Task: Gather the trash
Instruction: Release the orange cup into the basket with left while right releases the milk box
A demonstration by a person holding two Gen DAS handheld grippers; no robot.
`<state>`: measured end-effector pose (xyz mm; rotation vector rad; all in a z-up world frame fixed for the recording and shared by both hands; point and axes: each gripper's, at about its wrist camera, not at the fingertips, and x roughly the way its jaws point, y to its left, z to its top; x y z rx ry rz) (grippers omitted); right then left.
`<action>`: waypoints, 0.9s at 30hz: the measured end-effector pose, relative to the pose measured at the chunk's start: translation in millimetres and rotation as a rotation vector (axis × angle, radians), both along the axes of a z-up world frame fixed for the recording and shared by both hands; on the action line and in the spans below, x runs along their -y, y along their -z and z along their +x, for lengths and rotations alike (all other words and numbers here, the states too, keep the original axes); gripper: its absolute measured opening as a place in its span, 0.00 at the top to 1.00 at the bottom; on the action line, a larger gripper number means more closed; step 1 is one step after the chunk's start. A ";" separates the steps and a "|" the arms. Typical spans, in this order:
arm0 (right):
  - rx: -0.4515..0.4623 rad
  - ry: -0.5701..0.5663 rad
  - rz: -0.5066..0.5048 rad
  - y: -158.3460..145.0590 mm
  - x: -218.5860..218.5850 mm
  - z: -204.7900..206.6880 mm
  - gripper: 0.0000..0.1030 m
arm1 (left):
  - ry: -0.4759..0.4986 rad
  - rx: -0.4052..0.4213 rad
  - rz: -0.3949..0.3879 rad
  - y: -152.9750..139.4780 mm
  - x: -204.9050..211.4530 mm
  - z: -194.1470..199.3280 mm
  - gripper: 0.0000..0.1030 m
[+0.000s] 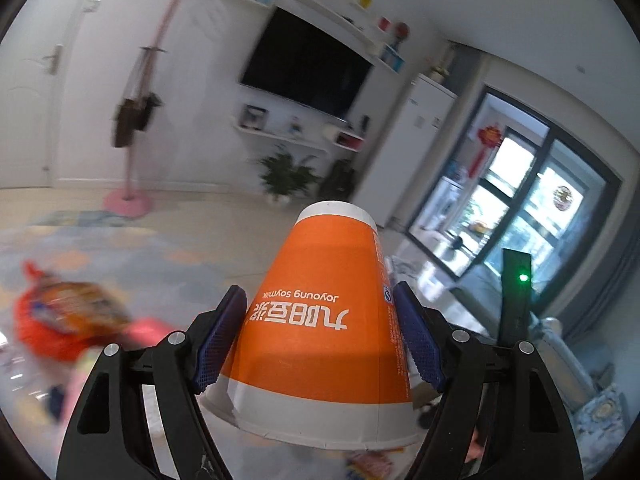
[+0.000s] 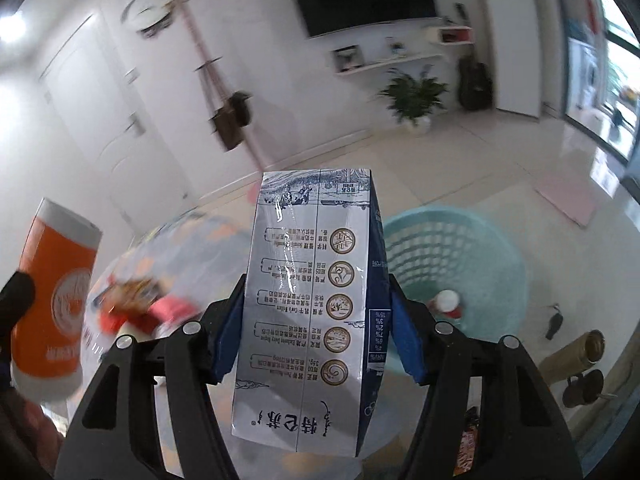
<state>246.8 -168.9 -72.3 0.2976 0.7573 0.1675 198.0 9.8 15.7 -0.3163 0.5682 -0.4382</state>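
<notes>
My left gripper (image 1: 318, 292) is shut on an orange and white paper soymilk cup (image 1: 324, 320), its blue pads pressing both sides. The cup is lifted in the air, its wide white rim toward the camera. In the right wrist view the same cup (image 2: 56, 300) shows at the far left. My right gripper (image 2: 316, 280) is shut on a white and blue milk carton (image 2: 308, 300), which stands lengthwise between the pads. A teal plastic basket (image 2: 492, 240) stands on the floor just right of the carton, with a red and white item (image 2: 448, 304) inside it.
A round glass table (image 2: 100, 336) below bears blurred red snack wrappers (image 1: 68, 320). A pink coat stand (image 1: 128, 196) and a potted plant (image 1: 286, 176) stand by the far wall. A brass-coloured flask (image 2: 576, 352) and a pink mat (image 2: 568, 196) lie on the floor.
</notes>
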 end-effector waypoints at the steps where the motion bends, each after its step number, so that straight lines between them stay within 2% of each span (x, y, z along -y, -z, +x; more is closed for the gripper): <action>1: -0.005 0.016 0.001 1.9 8.6 4.2 0.41 | 0.012 0.000 0.008 3.1 15.3 10.8 0.29; 6: -0.059 0.115 0.002 23.9 49.6 38.1 0.41 | 0.052 -0.055 0.035 35.5 71.7 62.6 0.29; 12: -0.153 0.178 -0.008 66.7 75.8 78.6 0.41 | 0.071 -0.144 0.021 83.0 96.2 100.6 0.28; 16: -0.199 0.190 -0.001 89.0 84.5 94.1 0.40 | 0.071 -0.175 0.031 101.8 102.6 112.7 0.27; 21: -0.241 0.210 0.010 108.4 96.6 100.1 0.37 | 0.077 -0.200 -0.007 113.0 99.3 115.6 0.23; 27: -0.218 0.237 0.011 103.1 108.6 90.3 0.35 | 0.105 -0.171 0.011 102.0 98.0 99.7 0.22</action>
